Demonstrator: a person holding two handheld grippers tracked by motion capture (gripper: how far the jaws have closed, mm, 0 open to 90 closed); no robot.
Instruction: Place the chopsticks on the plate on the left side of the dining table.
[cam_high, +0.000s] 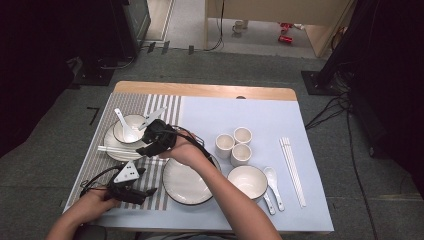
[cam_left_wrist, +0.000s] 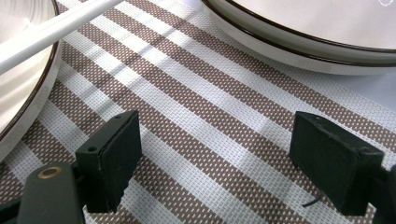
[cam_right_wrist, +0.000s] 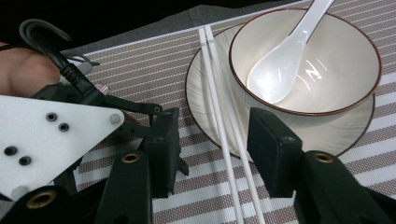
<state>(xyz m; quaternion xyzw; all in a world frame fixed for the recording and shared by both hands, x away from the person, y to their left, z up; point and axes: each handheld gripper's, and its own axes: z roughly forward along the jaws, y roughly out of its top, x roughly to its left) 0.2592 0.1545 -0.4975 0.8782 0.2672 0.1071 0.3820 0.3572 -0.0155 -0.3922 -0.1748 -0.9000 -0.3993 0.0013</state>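
High view: right claw (cam_high: 150, 145) parted over chopsticks (cam_high: 117, 149), left claw (cam_high: 145, 192) wide beside empty plate (cam_high: 186, 186).

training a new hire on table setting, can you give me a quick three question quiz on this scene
1. True or false: the spoon on the striped mat lies inside the bowl.
2. What do the white chopsticks at the right claw rest on? A) the plate under that bowl B) the three cups C) the bare wood
3. Fill in: the left claw hovers over the striped mat with its jaws ____.

Key:
1. True, its scoop sits in the bowl.
2. A, they lie across the plate rim and onto the mat.
3. Open, nothing between them.
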